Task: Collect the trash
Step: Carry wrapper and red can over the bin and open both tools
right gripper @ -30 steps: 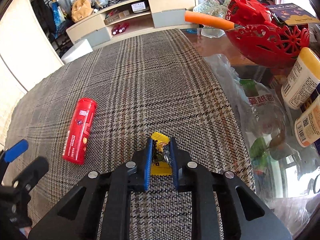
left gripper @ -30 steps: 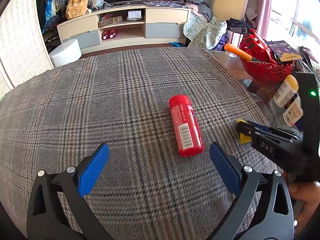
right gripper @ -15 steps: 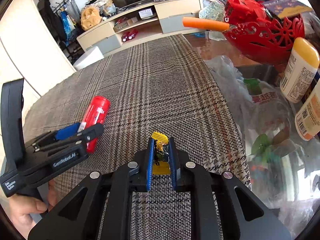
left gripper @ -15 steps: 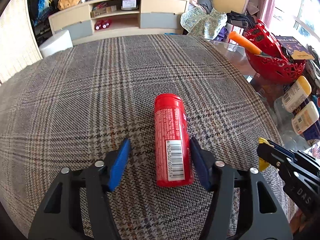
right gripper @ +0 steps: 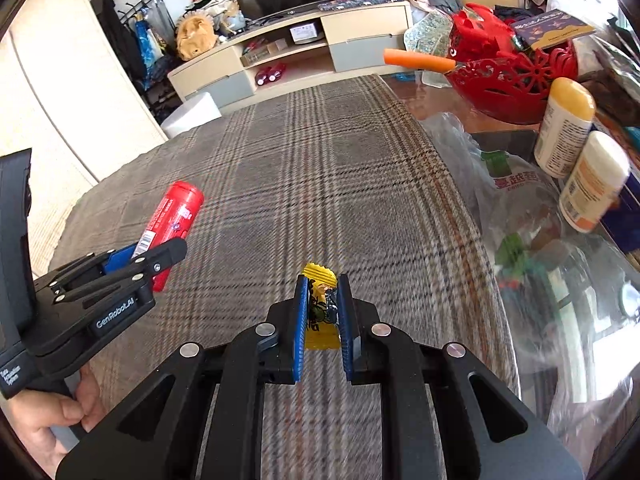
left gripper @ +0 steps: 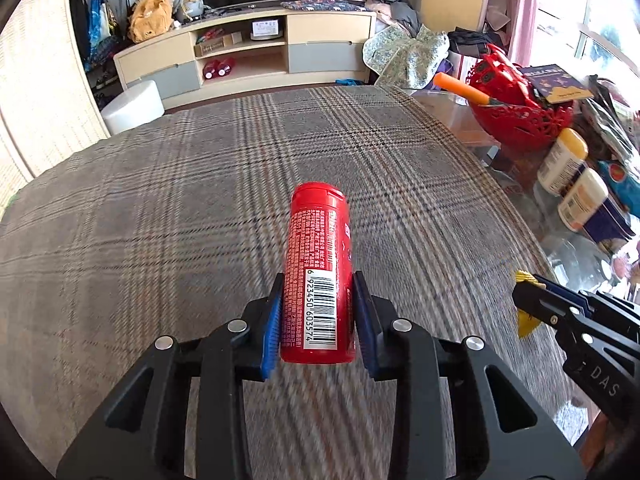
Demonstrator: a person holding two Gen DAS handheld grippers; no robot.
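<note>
We see the left gripper, just closing, clamped on the red tube; only the right view shows the right gripper pinching the yellow wrapper, plastic bag at two o'clock.

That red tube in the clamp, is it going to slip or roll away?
The red tube looks rigid; the left tool pinches its sides without denting it. Its glossy, round body could slide. Set on the cloth, it would likely roll.

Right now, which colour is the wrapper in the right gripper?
Yellow wrapper, with dark print; right wrist view shows it best.
</note>
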